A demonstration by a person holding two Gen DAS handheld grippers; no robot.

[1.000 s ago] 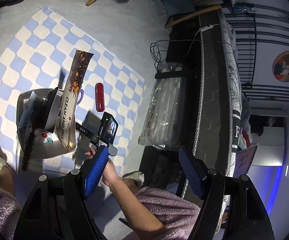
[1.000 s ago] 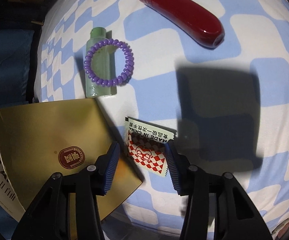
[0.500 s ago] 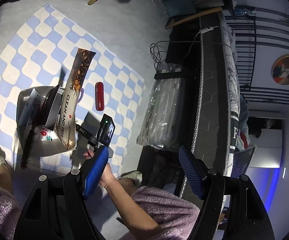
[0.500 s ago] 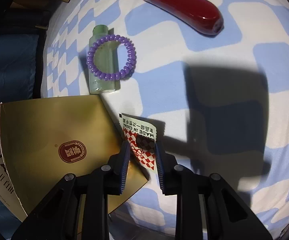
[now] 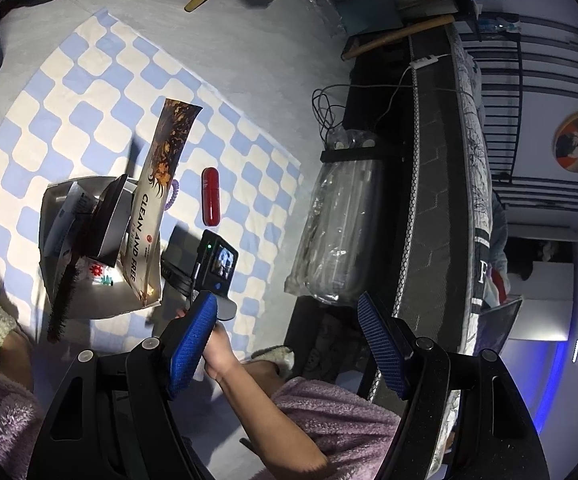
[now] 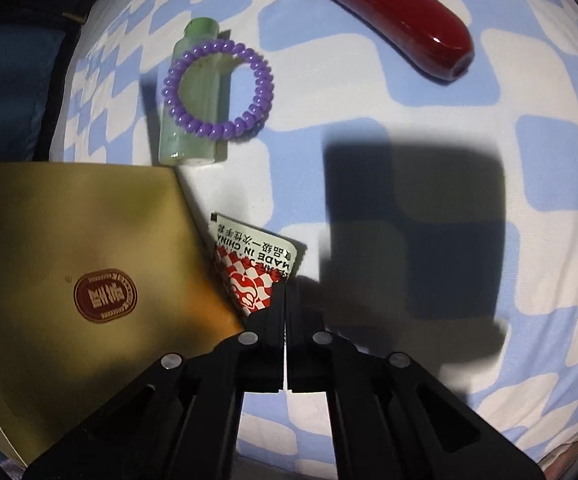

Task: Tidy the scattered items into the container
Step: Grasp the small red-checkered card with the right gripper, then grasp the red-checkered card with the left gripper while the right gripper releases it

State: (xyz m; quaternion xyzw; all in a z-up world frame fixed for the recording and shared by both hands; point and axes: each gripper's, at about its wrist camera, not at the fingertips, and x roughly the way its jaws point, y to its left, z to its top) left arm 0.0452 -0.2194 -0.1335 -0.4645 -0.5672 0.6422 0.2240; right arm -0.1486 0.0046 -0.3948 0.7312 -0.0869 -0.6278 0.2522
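Note:
My right gripper (image 6: 285,292) is shut on the near corner of a small red-and-white checked packet (image 6: 255,264) lying on the blue-and-white checked cloth (image 6: 529,168). Beyond it lie a green bottle (image 6: 193,112) with a purple coil hair tie (image 6: 219,88) on it, and a dark red case (image 6: 389,16). My left gripper (image 5: 289,344) is open and empty, held high above. Below it a grey container (image 5: 57,280) holds a tall "CLEAN AND FREE" pouch (image 5: 157,200), a black brush (image 5: 65,284) and boxes. The red case (image 5: 211,196) lies right of it.
The pouch's gold back (image 6: 69,280) fills the lower left of the right wrist view, touching the packet. A wrapped bundle (image 5: 341,224) and a dark mattress edge (image 5: 441,184) run along the cloth's right side. My knees in purple fleece (image 5: 329,420) are below.
My right gripper's fingers closed from wide open onto the checked packet's corner. The left gripper rose slightly and stayed open.

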